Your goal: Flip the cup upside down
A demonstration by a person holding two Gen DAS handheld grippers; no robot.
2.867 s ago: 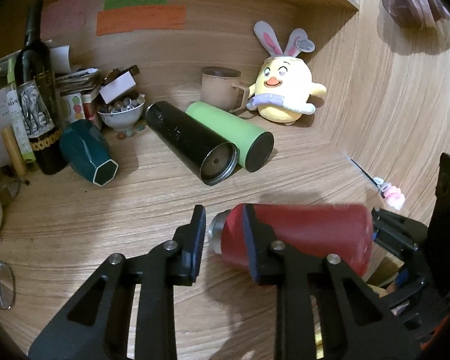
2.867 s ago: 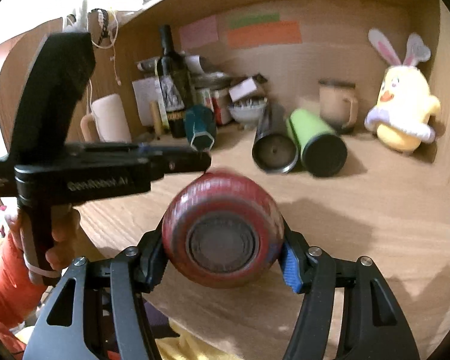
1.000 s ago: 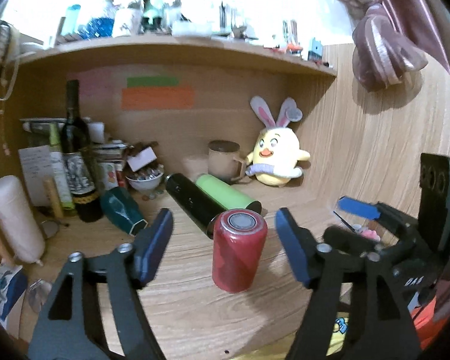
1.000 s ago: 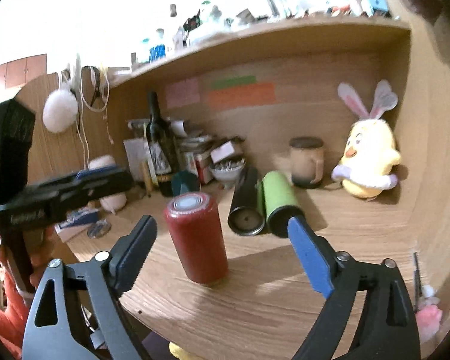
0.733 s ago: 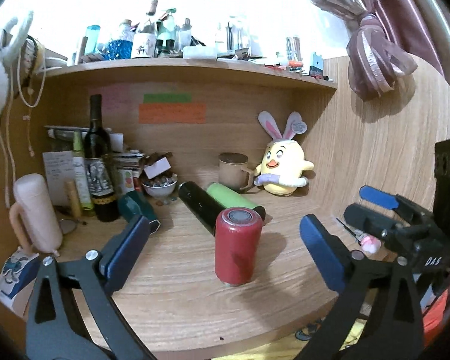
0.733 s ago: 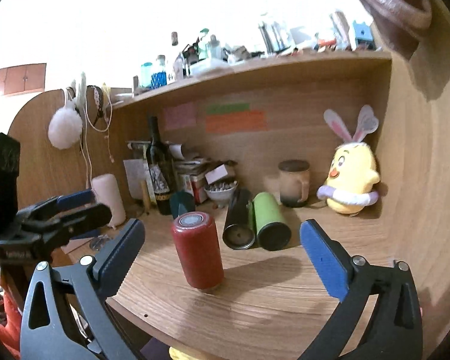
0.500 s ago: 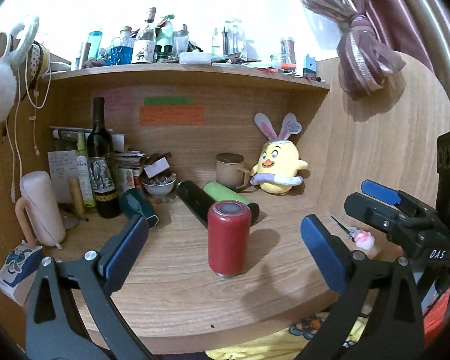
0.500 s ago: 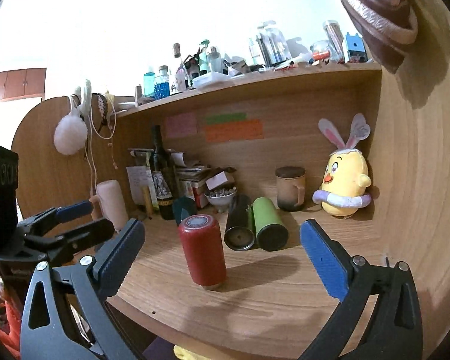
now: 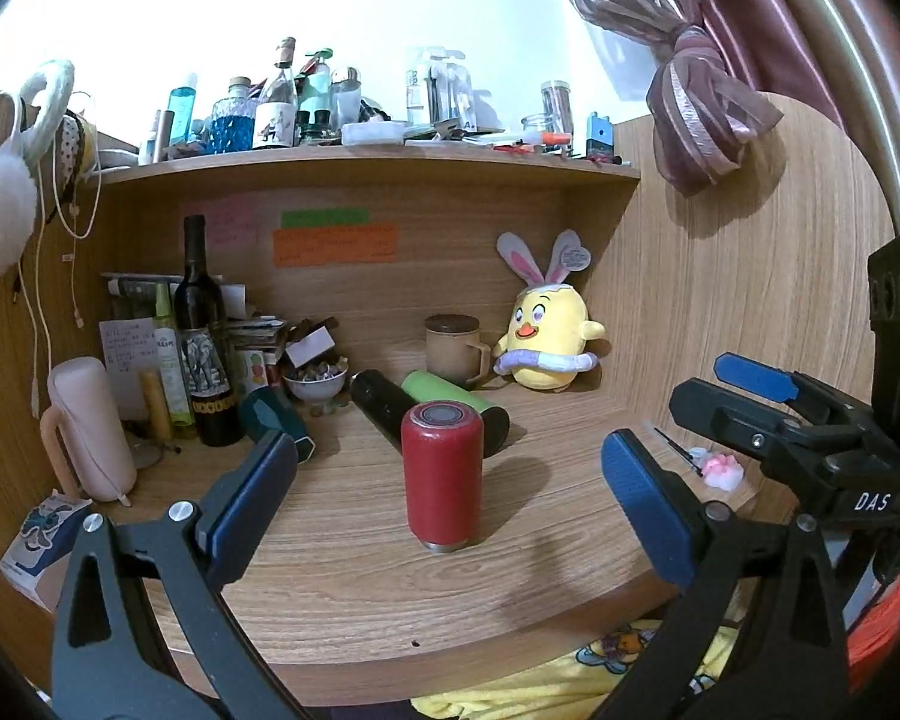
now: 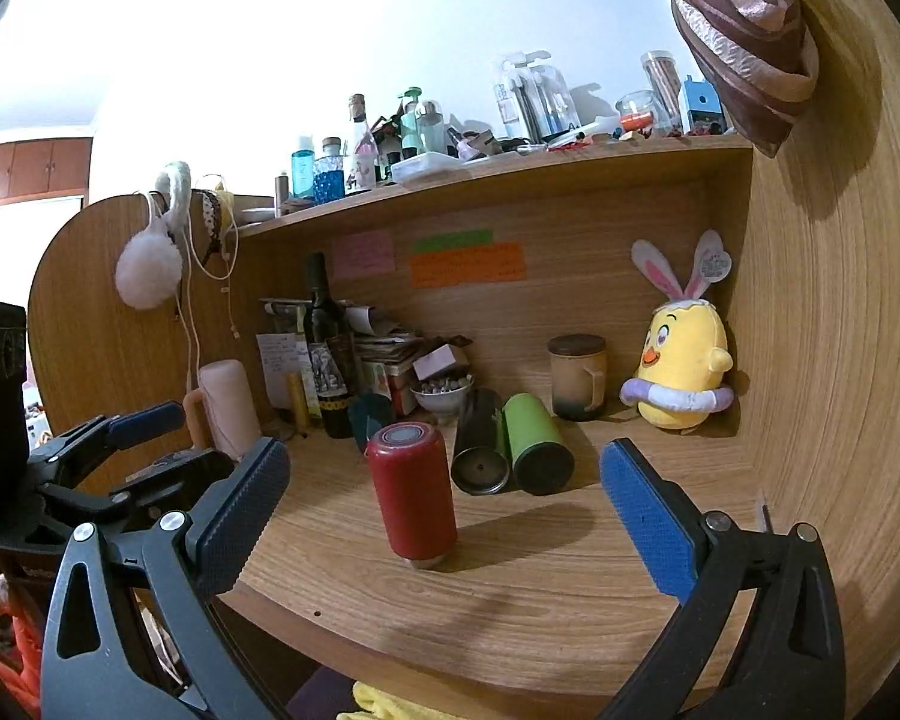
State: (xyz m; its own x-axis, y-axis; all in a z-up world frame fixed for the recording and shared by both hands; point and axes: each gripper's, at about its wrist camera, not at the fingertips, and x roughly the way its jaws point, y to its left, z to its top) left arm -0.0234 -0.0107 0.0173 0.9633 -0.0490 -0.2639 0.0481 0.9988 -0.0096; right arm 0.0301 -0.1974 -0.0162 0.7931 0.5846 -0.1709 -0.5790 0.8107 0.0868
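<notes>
Left of the red cup, against the desk's side panel: a pink mug, then a wine bottle, a dark teal cup on its side, and a small bowl of bits.

Red cup stands upright on the wooden desk near the front edge, metal rim down on the wood and flat round base facing up. Nothing touches it.

Just behind the red cup: a black tumbler and a green tumbler, both lying on their sides, side by side. Further back, a tan lidded mug, then a yellow plush chick with bunny ears in the corner right of the red cup.

Left gripper: jaws wide, blue pads either side of the red cup, well apart from it, holding nothing.

Right gripper: jaws also wide, pads clear of the red cup on both sides, empty. Seen from the left wrist it sits right of the red cup; a small pink trinket lies beside it on the desk.
</notes>
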